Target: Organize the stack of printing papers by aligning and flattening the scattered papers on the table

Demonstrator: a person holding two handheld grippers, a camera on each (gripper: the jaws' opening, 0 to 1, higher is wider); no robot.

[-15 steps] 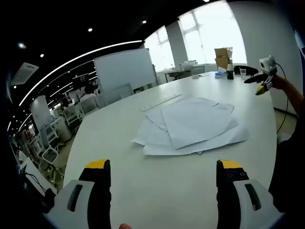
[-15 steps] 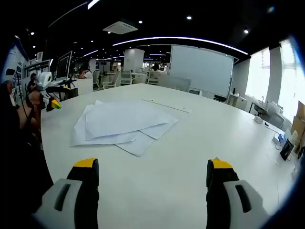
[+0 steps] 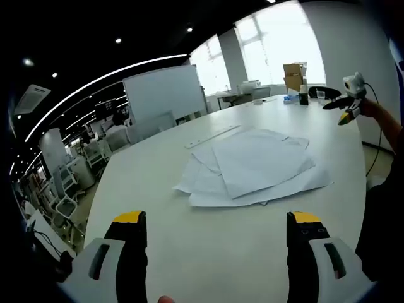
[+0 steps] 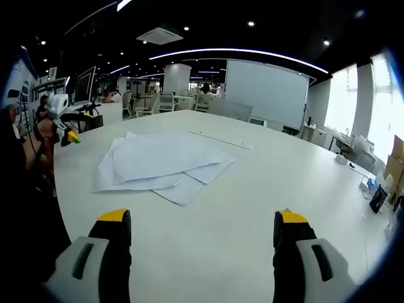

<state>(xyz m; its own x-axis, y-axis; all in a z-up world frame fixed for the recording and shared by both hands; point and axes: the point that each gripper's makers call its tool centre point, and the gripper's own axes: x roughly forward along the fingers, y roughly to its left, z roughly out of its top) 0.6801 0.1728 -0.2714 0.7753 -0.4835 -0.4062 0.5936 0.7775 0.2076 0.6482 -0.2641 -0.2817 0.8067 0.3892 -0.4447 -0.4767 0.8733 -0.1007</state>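
Lying fanned at twelve o'clock on the smooth white oval counter [image 3: 252, 246]: thin, flat printing papers [image 3: 252, 165], loosely overlapped. Left tongs [image 3: 218, 222] and right tongs [image 4: 201, 221] spread wide, gripping nothing.

The left gripper [image 3: 216, 228] has two broad jaws with pale grey, rounded plastic bodies that darken to black along their inner faces, and each jaw is capped with a bright yellow tip. A narrow dark slot runs lengthwise down the grey part of each jaw. The right gripper [image 4: 202, 228] has the same build: grey shells, black inner faces, yellow tips and one dark slot per jaw. Seen from afar in the other view, each gripper shows a black body with a yellow jaw tip, and a thin dark cable trails from it. The person's clothing at the picture edges appears dark.
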